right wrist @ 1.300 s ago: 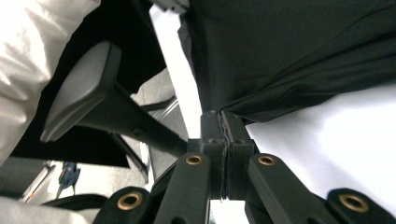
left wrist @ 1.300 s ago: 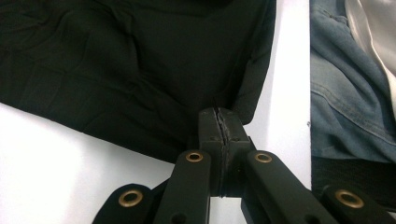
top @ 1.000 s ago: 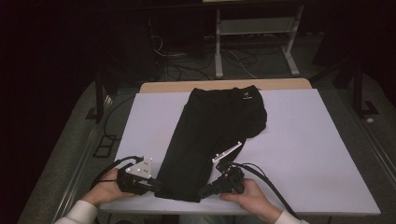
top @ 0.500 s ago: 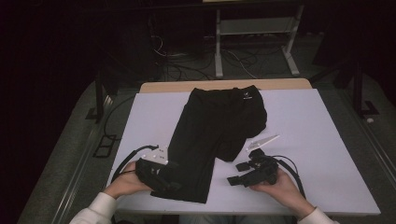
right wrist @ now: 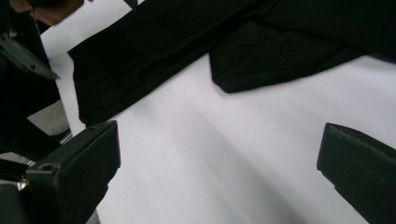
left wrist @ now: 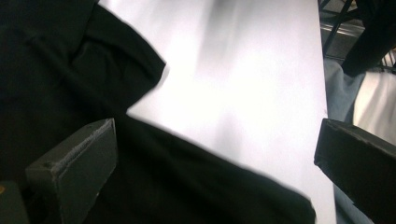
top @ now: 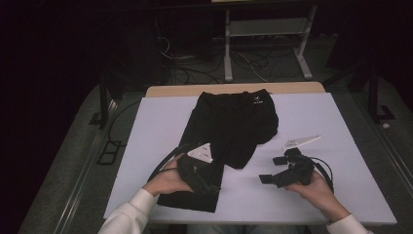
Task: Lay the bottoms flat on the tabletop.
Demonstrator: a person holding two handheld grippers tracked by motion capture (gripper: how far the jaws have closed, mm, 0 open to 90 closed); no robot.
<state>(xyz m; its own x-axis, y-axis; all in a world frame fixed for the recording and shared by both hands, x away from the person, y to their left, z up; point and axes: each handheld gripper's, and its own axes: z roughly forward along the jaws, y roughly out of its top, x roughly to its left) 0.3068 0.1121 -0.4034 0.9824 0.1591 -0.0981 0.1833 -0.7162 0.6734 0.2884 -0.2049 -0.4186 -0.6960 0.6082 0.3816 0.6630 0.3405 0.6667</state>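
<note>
Two hand-held grippers sit low in the high view, one on each side of the black trousers (top: 229, 141). That folded garment lies on the white table (top: 341, 126) with its long axis running from the upper middle of the frame, where the waistband with a small white logo sits, down and to the left toward the table's near edge. A shorter flap of cloth sticks out to the lower right of the middle. The left gripper (top: 207, 181) hangs over the lower end of the trousers; its jaws have just been opening and now stand wide apart, and in the left gripper view the black cloth lies beneath and between them without being pinched. The right gripper (top: 272, 169) is at the lower right, over bare table and apart from the garment; its jaws have just been opening too and now gape empty, as the right gripper view shows, with white table between them.
</note>
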